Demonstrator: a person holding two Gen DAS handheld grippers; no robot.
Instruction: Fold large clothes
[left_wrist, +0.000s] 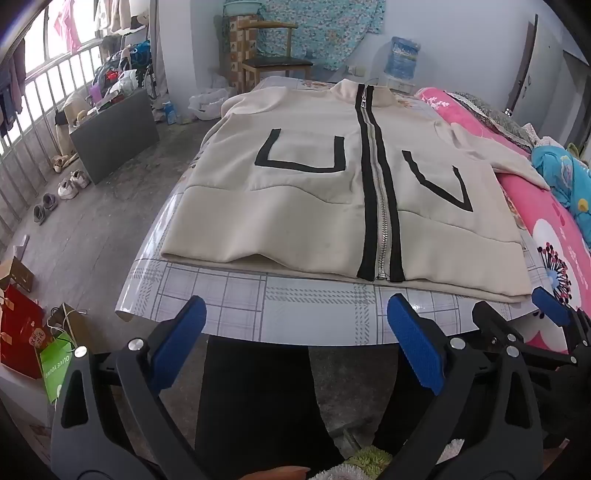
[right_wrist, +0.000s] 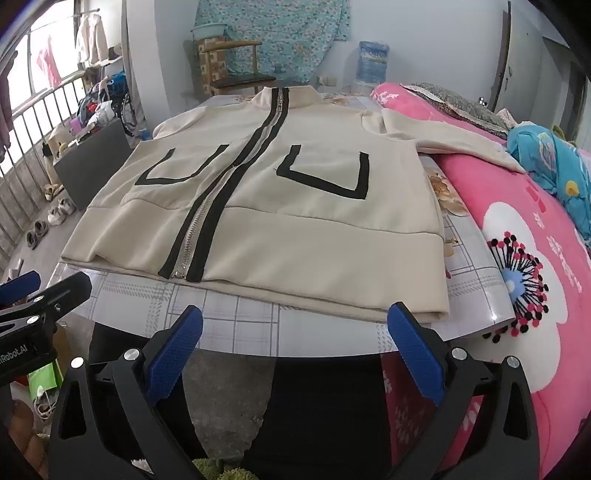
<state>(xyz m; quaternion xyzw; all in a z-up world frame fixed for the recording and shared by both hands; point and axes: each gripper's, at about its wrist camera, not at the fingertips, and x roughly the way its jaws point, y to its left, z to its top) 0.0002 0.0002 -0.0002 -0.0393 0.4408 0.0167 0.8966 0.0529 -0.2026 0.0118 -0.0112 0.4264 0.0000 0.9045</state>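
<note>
A beige zip-up jacket (left_wrist: 314, 206) with black stripes along the zipper and black U-shaped pocket trims lies flat, front up, on a table (left_wrist: 258, 306) with a plaid cover. It also shows in the right wrist view (right_wrist: 295, 229). Its right sleeve (right_wrist: 461, 144) extends onto the pink bedding. My left gripper (left_wrist: 295, 339) is open and empty, just short of the table's near edge, below the jacket's hem. My right gripper (right_wrist: 295, 347) is open and empty, also near the front edge, and appears at the right of the left wrist view (left_wrist: 517, 314).
A bed with pink floral bedding (right_wrist: 535, 258) and a blue quilt (right_wrist: 554, 162) borders the table on the right. A wooden chair (left_wrist: 273, 62) and a water jug (left_wrist: 402, 55) stand behind. A grey box (left_wrist: 114, 136), shoes and bags sit on the floor at left.
</note>
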